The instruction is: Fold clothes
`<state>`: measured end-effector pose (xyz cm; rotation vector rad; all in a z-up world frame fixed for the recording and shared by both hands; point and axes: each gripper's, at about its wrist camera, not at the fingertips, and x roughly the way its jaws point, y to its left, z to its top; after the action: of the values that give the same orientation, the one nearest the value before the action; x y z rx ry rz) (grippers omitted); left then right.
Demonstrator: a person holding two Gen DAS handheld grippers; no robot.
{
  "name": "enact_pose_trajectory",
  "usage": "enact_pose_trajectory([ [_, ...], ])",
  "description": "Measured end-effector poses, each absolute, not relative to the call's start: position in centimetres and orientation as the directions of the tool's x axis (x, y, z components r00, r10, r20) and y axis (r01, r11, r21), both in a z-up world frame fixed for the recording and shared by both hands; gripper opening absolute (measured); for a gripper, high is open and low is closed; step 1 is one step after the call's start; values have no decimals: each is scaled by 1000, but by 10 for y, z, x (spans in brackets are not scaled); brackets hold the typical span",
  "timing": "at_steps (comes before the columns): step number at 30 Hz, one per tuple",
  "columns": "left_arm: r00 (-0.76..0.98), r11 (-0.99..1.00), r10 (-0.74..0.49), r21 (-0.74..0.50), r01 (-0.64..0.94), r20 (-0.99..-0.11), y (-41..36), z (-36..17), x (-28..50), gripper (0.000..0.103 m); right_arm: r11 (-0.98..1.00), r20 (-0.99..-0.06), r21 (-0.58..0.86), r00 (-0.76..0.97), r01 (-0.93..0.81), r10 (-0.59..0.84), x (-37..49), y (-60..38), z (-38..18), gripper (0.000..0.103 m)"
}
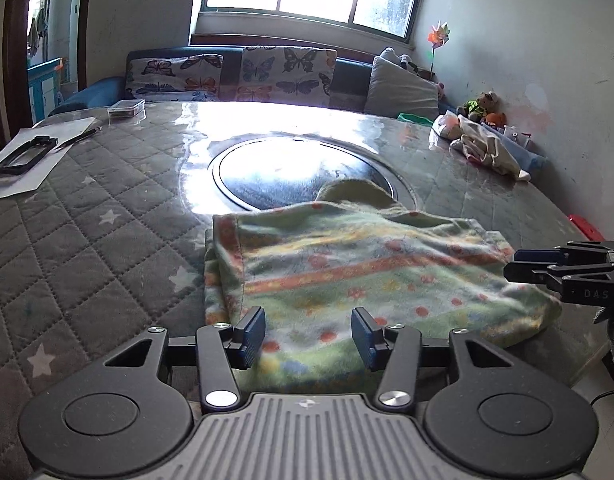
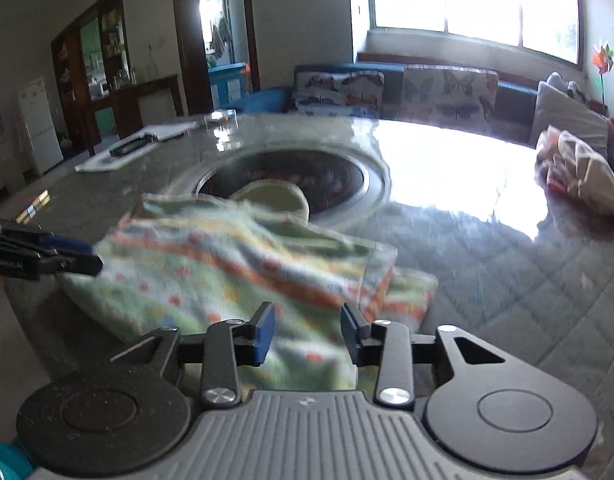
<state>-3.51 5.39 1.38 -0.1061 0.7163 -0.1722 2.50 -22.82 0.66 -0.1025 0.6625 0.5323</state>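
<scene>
Folded floral garment point(image 1: 371, 276) lay at counter point(image 1: 87, 216) near edge | left tool point(image 1: 309, 334) spread, above garment | right tool point(image 2: 309, 330) spread, above garment

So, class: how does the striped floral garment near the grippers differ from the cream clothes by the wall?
The floral garment lies spread fairly flat at the near table edge; the cream clothes sit crumpled in a heap at the far side. The garment is green with orange stripes; the heap is pale and plain. Both rest on the quilted table cover.
</scene>
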Motion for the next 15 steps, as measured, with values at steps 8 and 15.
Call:
enact_pose_trajectory([
  [8, 719, 985, -162, -151, 81, -676, 62, 6, 1, 51, 872, -640, 94, 642, -481, 423, 56, -220, -10, 38],
  [15, 750, 985, -158, -151, 79, -643, 68, 16, 27, 51, 876, -613, 94, 666, -473, 425, 67, -220, 3, 38],
])
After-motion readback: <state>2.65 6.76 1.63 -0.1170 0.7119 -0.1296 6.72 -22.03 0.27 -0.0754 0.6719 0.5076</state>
